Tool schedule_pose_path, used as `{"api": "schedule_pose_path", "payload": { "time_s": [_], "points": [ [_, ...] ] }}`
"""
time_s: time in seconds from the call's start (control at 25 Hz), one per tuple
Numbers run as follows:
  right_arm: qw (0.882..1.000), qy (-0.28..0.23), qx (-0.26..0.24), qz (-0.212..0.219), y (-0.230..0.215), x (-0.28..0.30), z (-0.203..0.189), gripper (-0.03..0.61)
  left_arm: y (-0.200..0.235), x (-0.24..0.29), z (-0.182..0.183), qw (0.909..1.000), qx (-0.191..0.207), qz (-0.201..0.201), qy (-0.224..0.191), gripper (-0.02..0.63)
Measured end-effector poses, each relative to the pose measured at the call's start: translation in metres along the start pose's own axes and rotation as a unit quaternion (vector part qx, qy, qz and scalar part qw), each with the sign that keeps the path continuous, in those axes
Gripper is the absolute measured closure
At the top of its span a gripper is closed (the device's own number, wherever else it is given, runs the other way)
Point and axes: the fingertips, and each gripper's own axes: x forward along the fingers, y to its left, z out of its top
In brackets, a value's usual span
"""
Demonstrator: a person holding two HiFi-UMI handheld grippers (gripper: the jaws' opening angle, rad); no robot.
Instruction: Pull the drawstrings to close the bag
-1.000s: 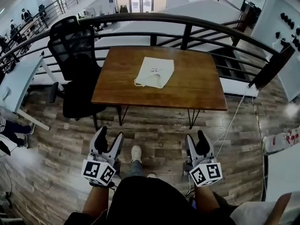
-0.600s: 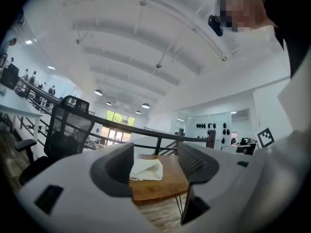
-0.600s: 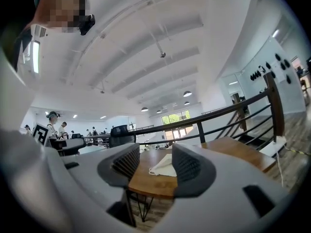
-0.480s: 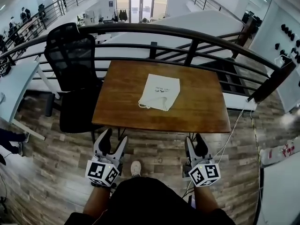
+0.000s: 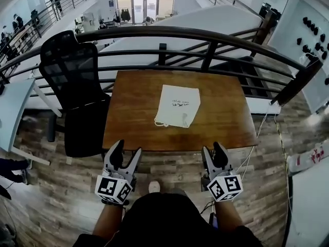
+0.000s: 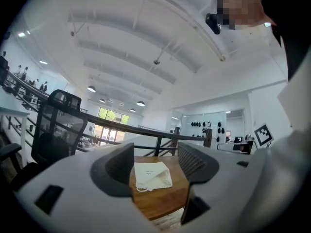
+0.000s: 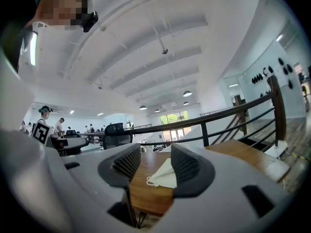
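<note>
White cloth drawstring bag (image 5: 177,105) lies flat at the middle of the wooden table (image 5: 226,130), well apart from both grippers. Judged light, limp and not fragile; best taken by the cord loops (image 5: 159,124) at its near edge. Left gripper (image 5: 127,151) spread and empty; right gripper (image 5: 213,149) jaws closing, nothing between them.

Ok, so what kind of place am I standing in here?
Probably a mezzanine in an open office or lab: a wooden table and black office chair stand by a dark railing, with other people farther off beyond it.
</note>
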Motion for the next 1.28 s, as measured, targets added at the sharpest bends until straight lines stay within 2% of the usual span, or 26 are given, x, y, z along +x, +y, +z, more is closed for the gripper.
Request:
{"api": "schedule_pose_path", "payload": {
  "time_s": [0.32, 0.68, 1.08, 1.28],
  "points": [
    [1.0, 0.01, 0.005, -0.01, -0.005, 0.013, -0.011, 0.393, -0.002, 0.03, -0.015, 0.9995, -0.006, -0.024, 0.018, 0.328],
    [0.999, 0.041, 0.009, 0.001, -0.032, 0.054, -0.024, 0.408, -0.01, 0.063, -0.023, 0.9987, -0.002, -0.027, 0.043, 0.33],
    [0.991, 0.129, -0.002, 0.022, -0.062, 0.109, -0.078, 0.425, -0.015, 0.113, -0.057, 0.9958, 0.004, -0.037, 0.084, 0.334],
    [0.985, 0.168, -0.01, 0.04, -0.077, 0.14, -0.098, 0.425, -0.011, 0.136, -0.072, 0.994, -0.016, -0.026, 0.105, 0.336]
  ]
}}
